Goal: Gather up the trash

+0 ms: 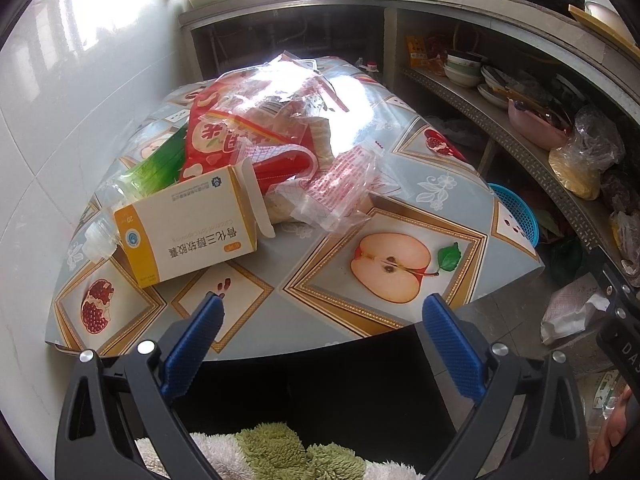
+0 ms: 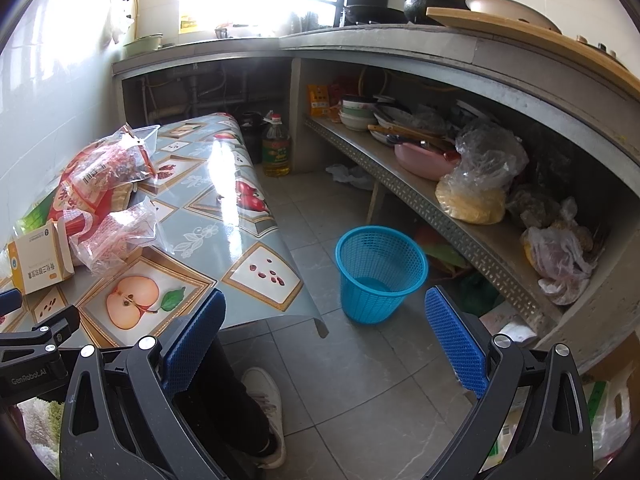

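Nothing appears collected yet: the trash is still lying in a heap on the table [image 1: 400, 184], filling the left and centre of the left wrist view. Going left to right there, a clear bottle [image 1: 102, 232] is lying at the far left edge, a white and yellow box [image 1: 188, 232] is resting against it, and red and clear plastic bags [image 1: 256, 128] are piling up behind and to the right. The left gripper [image 1: 323, 316] is hovering at the bottom centre, near the table's front edge, jaws spread wide and grasping nothing. In the right wrist view the heap is sitting at the left, and the blue basket [image 2: 380, 276] is standing on the floor at centre, looking empty. The right gripper [image 2: 325, 314] is hanging at the bottom centre, aimed toward the basket, jaws likewise released and empty.
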Demonstrator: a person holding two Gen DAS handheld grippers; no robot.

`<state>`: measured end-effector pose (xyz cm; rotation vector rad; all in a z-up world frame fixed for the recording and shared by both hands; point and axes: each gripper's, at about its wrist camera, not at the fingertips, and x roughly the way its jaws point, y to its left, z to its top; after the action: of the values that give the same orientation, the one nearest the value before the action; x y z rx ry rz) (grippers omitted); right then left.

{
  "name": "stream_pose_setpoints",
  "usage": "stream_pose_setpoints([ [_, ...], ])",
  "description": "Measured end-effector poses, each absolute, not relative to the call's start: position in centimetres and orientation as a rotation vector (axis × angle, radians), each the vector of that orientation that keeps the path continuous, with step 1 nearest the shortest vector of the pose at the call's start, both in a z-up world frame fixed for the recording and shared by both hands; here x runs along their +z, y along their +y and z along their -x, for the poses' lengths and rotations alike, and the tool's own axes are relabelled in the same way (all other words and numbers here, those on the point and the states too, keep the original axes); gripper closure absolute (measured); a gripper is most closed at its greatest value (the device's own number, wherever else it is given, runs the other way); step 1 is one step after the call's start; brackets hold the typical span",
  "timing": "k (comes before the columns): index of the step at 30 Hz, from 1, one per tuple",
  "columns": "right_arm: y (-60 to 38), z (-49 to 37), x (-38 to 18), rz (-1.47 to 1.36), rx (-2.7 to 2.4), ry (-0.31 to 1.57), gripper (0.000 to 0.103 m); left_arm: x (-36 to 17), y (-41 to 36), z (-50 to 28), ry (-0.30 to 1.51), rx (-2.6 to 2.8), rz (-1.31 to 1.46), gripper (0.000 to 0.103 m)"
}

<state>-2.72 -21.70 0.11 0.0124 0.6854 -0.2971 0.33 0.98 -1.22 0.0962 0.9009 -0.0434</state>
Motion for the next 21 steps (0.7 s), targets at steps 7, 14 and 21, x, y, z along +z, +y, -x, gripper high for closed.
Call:
stream_pose_setpoints([
  [7,-21.6,2.6,0.0,-0.015,-0.295,0.685,0.007,-1.3,1.2,-0.5,0.909,-0.041,-0.093,0.006],
  [14,-20.7,1.9,0.0,-0.03,-0.29,0.677,0.007,-1.1,1.6,-0.8,0.901,-0.041,-0.09,0.006],
  [21,-19.2,-0.1,1.5,-0.105,-0.232,0.654,0.007,1.0,5.8,-1.4,0.736,-0.016,-0.041,0.006],
])
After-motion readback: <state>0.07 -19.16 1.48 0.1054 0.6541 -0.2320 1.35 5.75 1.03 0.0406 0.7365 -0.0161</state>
